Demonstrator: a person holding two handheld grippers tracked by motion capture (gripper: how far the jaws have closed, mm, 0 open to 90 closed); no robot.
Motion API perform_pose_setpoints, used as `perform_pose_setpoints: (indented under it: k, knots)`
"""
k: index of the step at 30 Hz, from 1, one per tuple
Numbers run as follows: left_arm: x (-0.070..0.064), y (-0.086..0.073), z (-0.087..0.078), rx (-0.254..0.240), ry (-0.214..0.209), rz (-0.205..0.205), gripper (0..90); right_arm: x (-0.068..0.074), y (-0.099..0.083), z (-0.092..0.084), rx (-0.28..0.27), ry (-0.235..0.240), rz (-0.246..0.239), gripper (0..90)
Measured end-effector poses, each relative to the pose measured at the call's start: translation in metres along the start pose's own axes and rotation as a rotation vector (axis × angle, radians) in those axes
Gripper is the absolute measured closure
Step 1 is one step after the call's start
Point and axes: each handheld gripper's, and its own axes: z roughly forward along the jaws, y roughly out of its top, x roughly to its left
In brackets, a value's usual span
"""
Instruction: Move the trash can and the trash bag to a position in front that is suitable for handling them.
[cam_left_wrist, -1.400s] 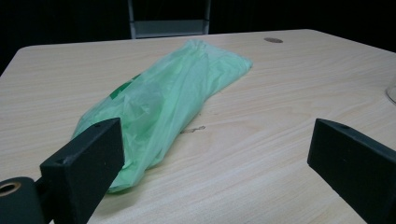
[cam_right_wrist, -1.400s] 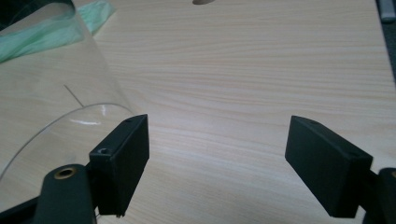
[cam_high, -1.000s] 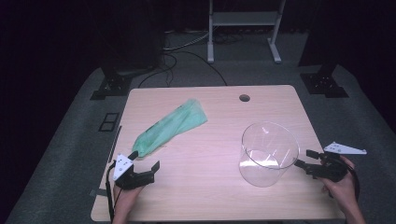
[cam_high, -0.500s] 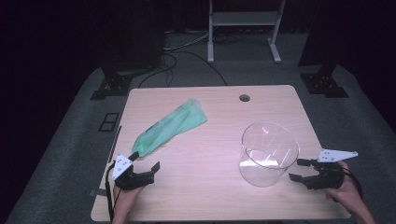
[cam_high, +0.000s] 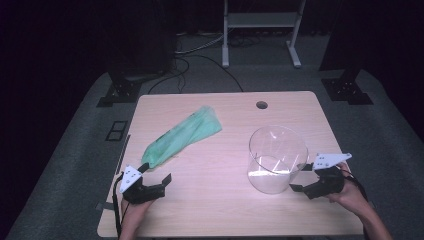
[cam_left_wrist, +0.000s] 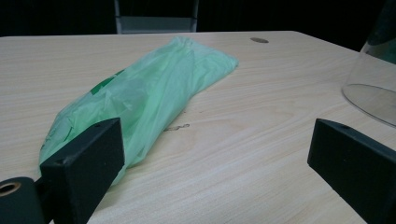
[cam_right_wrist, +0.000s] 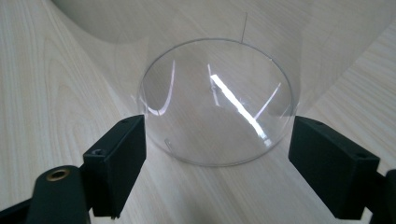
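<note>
A crumpled green plastic bag (cam_high: 182, 136) lies slantwise on the left half of the wooden table (cam_high: 225, 215). My left gripper (cam_high: 156, 173) rests open at the front left, its jaws pointing at the bag's near end (cam_left_wrist: 140, 98). A clear round container (cam_high: 276, 159) stands upright on the right half. My right gripper (cam_high: 299, 177) sits low beside its right side. Its jaws have just been opening and stand wide, with the container's base (cam_right_wrist: 217, 100) just ahead of them and untouched. In the left gripper view, my left gripper (cam_left_wrist: 215, 140) holds nothing.
A round cable hole (cam_high: 261, 105) sits near the table's far edge. Bare wood lies between the bag and the container. Beyond the table, stand legs (cam_high: 295, 55) and cables (cam_high: 200, 55) rest on grey floor. The container's edge (cam_left_wrist: 373, 79) shows at the right of the left gripper view.
My right gripper has moved left, closer to the clear container, and its jaws stand a little wider. The left gripper, the bag and the container have stayed put.
</note>
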Motion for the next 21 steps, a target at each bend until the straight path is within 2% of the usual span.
perform_pose_setpoints:
  k: [3, 11, 21]
  knots:
    - [0.000, 0.001, 0.000, -0.001, 0.001, -0.003, 2.6, 0.002, 0.009, 0.009, 0.013, 0.003, -0.019, 18.5]
    - [0.000, 0.001, 0.002, 0.009, -0.006, -0.003, 2.6, 0.006, 0.027, 0.029, 0.007, 0.024, -0.048, 18.5]
    - [0.000, 0.010, 0.014, 0.024, -0.022, 0.012, 2.7, 0.013, 0.050, 0.058, 0.001, 0.053, -0.076, 18.5]
